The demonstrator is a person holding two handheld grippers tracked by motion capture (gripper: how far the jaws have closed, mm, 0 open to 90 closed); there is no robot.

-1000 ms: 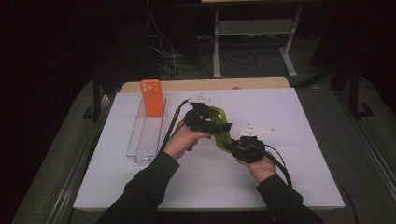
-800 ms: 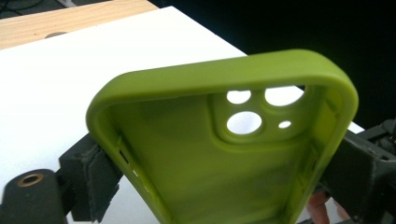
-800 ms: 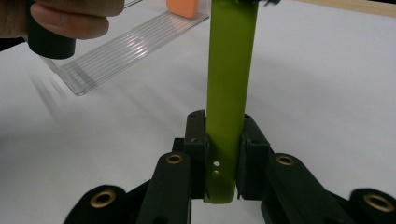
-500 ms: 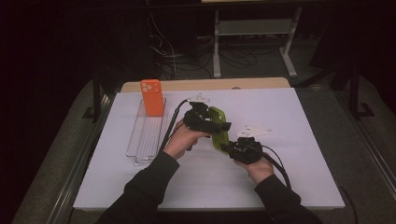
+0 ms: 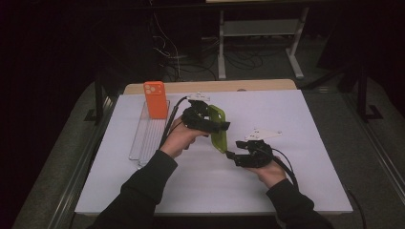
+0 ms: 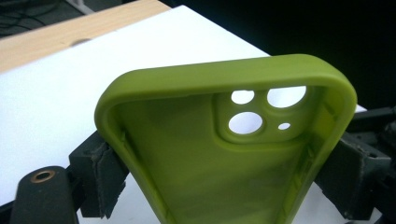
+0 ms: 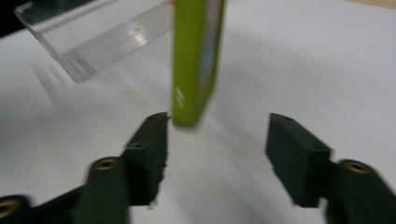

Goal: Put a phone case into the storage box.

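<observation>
On white table [image 5: 296, 124], from left: orange phone case [image 5: 155, 99] upright in clear rack [image 5: 145, 136]; left gripper [image 5: 216, 125], just closing, clamps green phone case [image 6: 224, 154] by sides (no readable writing); right gripper [image 7: 217, 135], just opening, released, case's lower corner beside one jaw.

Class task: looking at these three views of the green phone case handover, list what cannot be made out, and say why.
- Soft green silicone phone case: lower end cut off, left gripper view.
- Clear plastic rack: motion-blurred, right gripper view.
- Orange phone: base hidden inside that rack, high view.
</observation>
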